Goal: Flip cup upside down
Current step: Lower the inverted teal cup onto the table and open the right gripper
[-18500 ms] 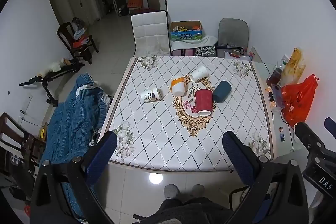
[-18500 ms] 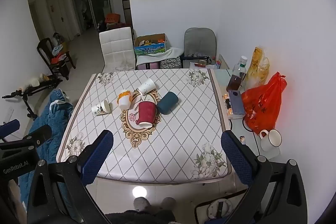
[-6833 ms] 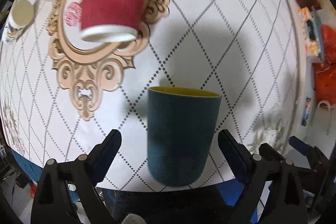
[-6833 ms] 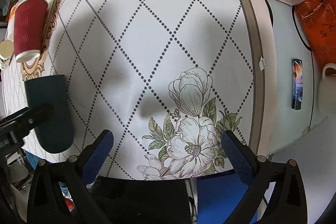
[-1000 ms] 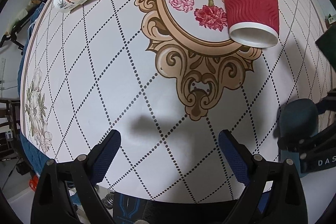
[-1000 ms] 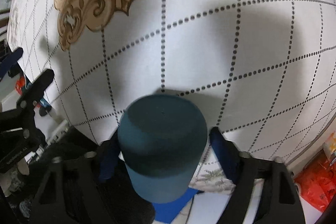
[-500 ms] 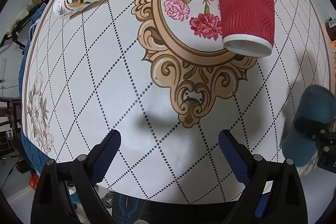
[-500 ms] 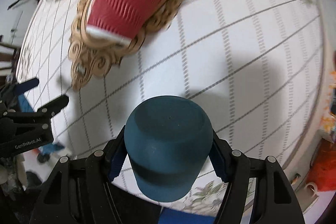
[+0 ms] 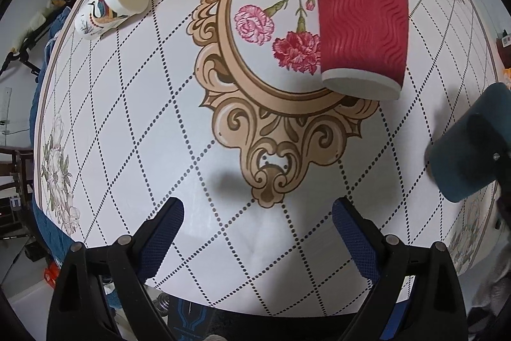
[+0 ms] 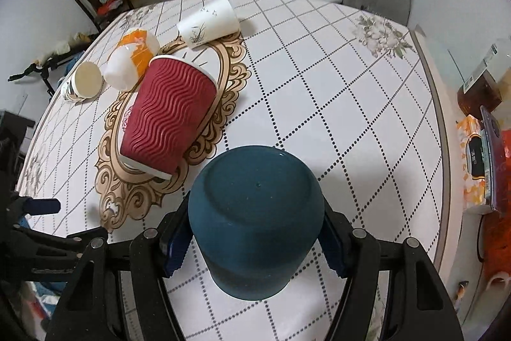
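My right gripper is shut on a dark teal cup, with its closed base facing the camera, over the near part of the table. The same teal cup shows at the right edge of the left wrist view, tilted. My left gripper is open and empty above the near middle of the table. A red ribbed paper cup lies on its side on the ornate medallion, just left of the teal cup; it also shows in the left wrist view.
An orange-and-white cup, a white cup with plant print and a bird-print cup lie on their sides at the far left. The table has a diamond-pattern cloth. Bottles, boxes and a red bag stand right of the table edge.
My right gripper has tilted up with the teal cup, so the far chairs and wall come into view. The left gripper has shifted slightly nearer the table and stays open.
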`<state>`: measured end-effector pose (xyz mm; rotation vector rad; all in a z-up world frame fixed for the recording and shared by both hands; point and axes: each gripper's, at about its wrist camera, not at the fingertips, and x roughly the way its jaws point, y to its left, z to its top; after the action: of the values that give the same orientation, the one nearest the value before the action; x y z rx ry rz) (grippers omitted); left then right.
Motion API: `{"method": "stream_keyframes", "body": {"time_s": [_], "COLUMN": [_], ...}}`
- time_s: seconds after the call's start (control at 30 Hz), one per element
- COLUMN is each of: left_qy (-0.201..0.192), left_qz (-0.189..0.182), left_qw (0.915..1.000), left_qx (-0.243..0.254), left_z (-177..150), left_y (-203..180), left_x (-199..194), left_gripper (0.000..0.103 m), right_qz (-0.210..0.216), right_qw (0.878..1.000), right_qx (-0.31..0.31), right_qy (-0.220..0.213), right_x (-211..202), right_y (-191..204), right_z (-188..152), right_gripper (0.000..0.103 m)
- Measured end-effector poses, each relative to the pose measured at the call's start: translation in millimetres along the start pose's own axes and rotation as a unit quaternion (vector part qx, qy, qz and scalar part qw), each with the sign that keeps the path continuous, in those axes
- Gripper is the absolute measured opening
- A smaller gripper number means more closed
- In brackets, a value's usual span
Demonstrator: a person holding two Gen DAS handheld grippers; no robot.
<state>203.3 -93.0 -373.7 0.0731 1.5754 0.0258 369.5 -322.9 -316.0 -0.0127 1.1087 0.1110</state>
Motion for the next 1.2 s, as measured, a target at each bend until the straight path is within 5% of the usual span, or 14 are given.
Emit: {"method": "stream_keyframes", "body": {"time_s": [0.2, 0.4, 0.57, 0.8, 1.2], "left_qy": [-0.001, -0.009, -0.03, -0.088, -0.211], "left_qz": [0.002, 0.005, 0.002, 0.003, -0.02], "left_qw": [1.0, 1.0, 0.9995, 0.9961, 0.9769], "left_qx": [-0.001, -0.002, -0.007, -0.002, 0.026], "left_z": [0, -7, -12, -43, -118], "left_y": [-11, -21, -28, -15, 13], "left_x": [0, -4, -23, -70, -173], "left_gripper": [0.095, 0.095, 0.095, 0.101, 0.101], "right_qz": [-0.007, 0.0, 0.003, -0.029, -0.078], "right_qw": [0.999, 0.999, 1.0, 0.999, 0.993], "right_qx": [-0.031, -0.038, -0.014, 0.033, 0.083], "right_qy": [-0.032, -0.007, 0.013, 0.013, -0.041], "right_x": [-1, 1, -14, -82, -206], "right_y": [8, 9, 6, -4, 19], "right_z": [-22, -33, -38, -54, -95], "right_gripper": [0.071, 0.072, 0.091, 0.098, 0.099]}}
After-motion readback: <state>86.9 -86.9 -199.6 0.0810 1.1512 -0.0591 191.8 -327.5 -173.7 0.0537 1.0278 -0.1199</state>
